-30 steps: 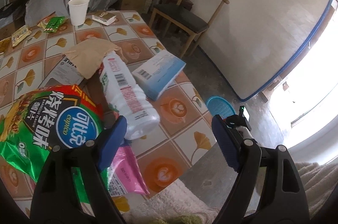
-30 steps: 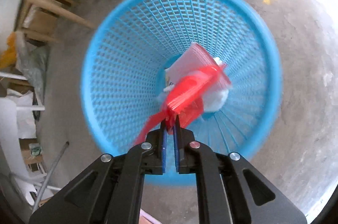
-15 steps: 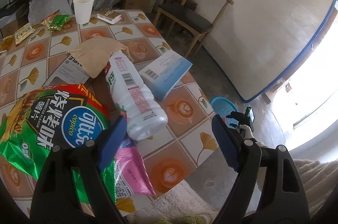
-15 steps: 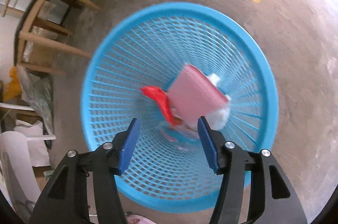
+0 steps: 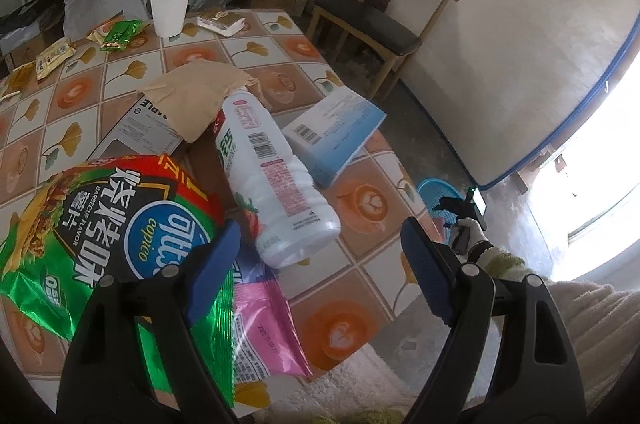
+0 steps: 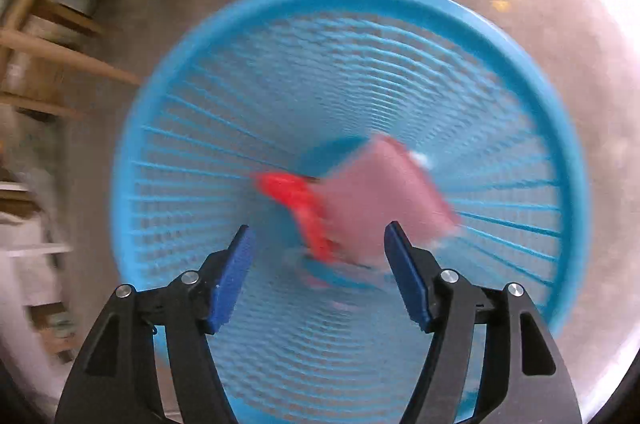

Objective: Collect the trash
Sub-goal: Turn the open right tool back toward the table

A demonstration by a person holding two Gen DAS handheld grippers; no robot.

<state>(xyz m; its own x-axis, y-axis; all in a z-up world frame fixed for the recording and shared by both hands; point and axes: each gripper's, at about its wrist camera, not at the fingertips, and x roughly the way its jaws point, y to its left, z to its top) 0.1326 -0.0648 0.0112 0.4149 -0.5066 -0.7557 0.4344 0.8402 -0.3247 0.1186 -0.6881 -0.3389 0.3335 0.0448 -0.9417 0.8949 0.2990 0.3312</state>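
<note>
blue basket (image 6: pixel 560 127), red wrapper (image 6: pixel 296 199) beyond opening jaws

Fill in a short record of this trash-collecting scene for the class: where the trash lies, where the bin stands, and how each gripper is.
table trash: white bottle lying on its side, chip bag, pink wrapper, blue box, paper cup upright
bin: blue basket on the floor
in bin: red wrapper, pink packet, blurred
left gripper: open, empty, above the bottle's base
right gripper: jaws opening, nothing between them, over the basket
</note>
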